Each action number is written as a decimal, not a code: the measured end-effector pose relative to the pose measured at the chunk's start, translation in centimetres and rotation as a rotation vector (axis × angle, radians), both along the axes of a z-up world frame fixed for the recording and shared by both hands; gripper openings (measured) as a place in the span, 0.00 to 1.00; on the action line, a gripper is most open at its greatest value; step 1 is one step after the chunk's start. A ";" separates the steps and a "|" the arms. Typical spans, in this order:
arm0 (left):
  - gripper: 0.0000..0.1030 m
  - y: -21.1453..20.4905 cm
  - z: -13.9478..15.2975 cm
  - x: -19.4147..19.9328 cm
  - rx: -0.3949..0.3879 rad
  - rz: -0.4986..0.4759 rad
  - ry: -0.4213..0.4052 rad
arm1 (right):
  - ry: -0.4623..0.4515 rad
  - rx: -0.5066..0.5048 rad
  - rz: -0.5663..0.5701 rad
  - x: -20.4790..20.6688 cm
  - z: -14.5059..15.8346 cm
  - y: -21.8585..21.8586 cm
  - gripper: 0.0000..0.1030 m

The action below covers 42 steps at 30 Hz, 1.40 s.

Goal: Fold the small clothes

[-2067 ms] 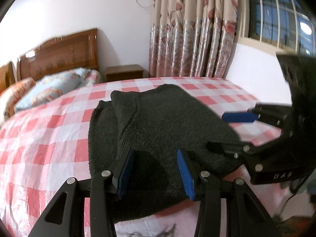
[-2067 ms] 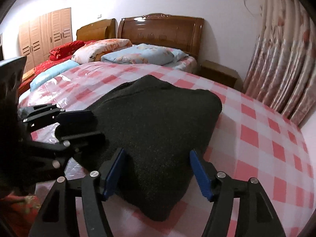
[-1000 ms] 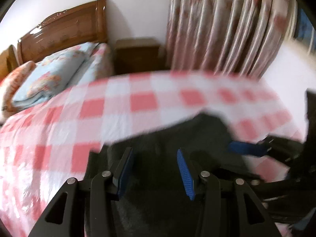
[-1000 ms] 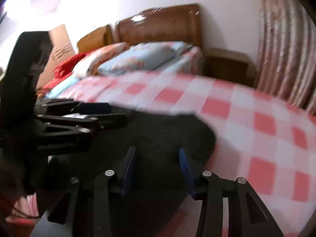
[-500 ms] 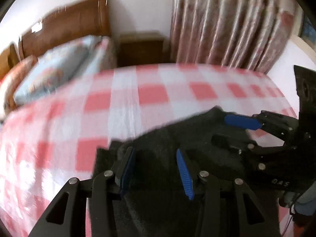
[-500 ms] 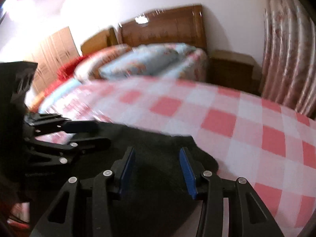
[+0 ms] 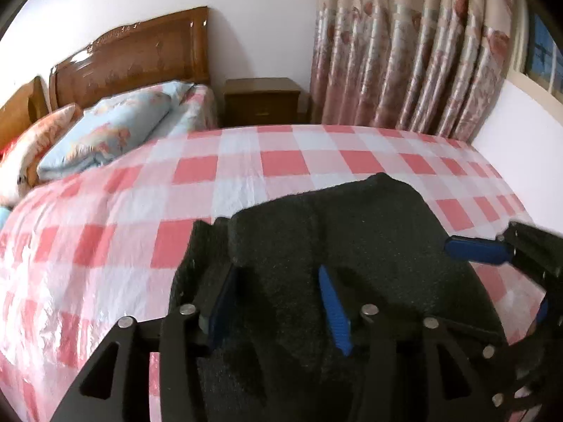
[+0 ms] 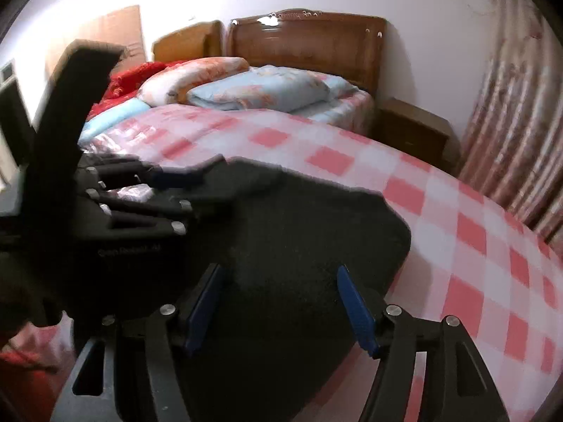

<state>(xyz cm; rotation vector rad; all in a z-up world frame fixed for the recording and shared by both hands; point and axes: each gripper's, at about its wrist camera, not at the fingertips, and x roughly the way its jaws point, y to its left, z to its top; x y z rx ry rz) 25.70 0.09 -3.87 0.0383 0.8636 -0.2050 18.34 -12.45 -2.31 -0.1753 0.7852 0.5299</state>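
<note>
A dark knit garment (image 7: 334, 235) lies folded in layers on the red-and-white checked bed cover (image 7: 246, 172), near the bed's front edge. It also shows in the right wrist view (image 8: 309, 232). My left gripper (image 7: 278, 302) is open, its blue pads low over the garment's near part with cloth between them. My right gripper (image 8: 281, 309) is open and wide over the garment's near right part. Each gripper shows in the other's view, the right gripper (image 7: 492, 256) beside the garment's right edge and the left gripper (image 8: 169, 190) at its left edge.
Pillows (image 7: 105, 133) and a wooden headboard (image 7: 133, 56) are at the far end of the bed. A wooden nightstand (image 7: 262, 100) and flowered curtains (image 7: 404, 49) stand behind. A white wall (image 7: 520, 133) runs along the right.
Both grippers narrowed over the garment and swept forward, then pulled back. The right gripper has opened wide again; the garment now lies shorter, with a folded layer on top.
</note>
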 end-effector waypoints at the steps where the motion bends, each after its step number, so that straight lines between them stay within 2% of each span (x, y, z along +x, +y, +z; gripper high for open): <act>1: 0.50 0.4 0.2 -0.2 -0.017 0.004 0.015 | 0.004 0.012 -0.018 -0.2 0.1 -0.2 1.00; 3: 0.48 0.6 0.8 -1.3 -0.012 0.000 0.002 | 0.002 -0.013 -0.042 -1.1 0.7 -0.2 1.00; 6: 0.48 0.9 2.0 -4.6 -0.011 -0.035 -0.073 | -0.059 -0.002 -0.022 -4.2 2.1 -0.1 1.00; 9: 0.49 0.5 0.3 -5.9 0.022 -0.042 -0.046 | -0.075 -0.059 -0.014 -6.0 0.8 1.1 1.00; 10: 0.52 0.7 0.1 -6.4 0.015 -0.035 -0.097 | -0.122 -0.056 -0.022 -6.5 0.4 1.1 1.00; 11: 0.53 0.8 -0.1 -6.5 0.019 -0.035 -0.103 | -0.121 -0.048 -0.030 -6.5 0.3 1.0 1.00; 14: 0.51 1.2 1.0 -7.2 0.006 -0.021 -0.077 | -0.099 -0.088 -0.065 -7.0 1.5 1.2 1.00; 17: 0.51 1.1 2.2 -9.9 0.027 -0.040 -0.143 | -0.171 -0.122 -0.056 -9.2 2.2 1.3 1.00; 20: 0.51 0.7 0.6 -10.9 0.035 -0.054 -0.106 | -0.151 -0.091 -0.069 -10.4 1.0 1.3 1.00; 22: 0.51 0.6 0.0 -11.7 0.042 -0.051 -0.151 | -0.162 -0.073 -0.083 -10.8 0.6 1.3 1.00; 24: 0.51 0.8 0.8 -12.1 0.037 -0.039 -0.140 | -0.132 -0.080 -0.102 -11.0 1.1 1.4 1.00; 27: 0.51 0.8 1.4 -13.2 0.053 -0.037 -0.165 | -0.199 -0.148 -0.080 -12.1 2.0 2.7 1.00; 30: 0.51 0.7 0.5 -13.8 0.066 -0.039 -0.163 | -0.163 -0.172 -0.071 -12.0 0.6 3.5 1.00; 31: 0.51 0.8 0.3 -14.2 0.072 -0.042 -0.179 | -0.183 -0.174 -0.070 -12.2 0.4 3.6 1.00; 35: 0.53 1.2 0.2 -14.8 0.077 -0.049 -0.168 | -0.148 -0.184 -0.077 -12.7 0.9 3.3 1.00; 39: 0.57 1.4 -0.1 -14.6 0.073 -0.060 -0.179 | -0.141 -0.162 -0.109 -12.7 -0.1 2.3 1.00; 42: 0.57 2.0 -0.3 -14.5 0.031 -0.062 -0.157 | -0.088 -0.101 -0.128 -13.1 -0.3 1.2 1.00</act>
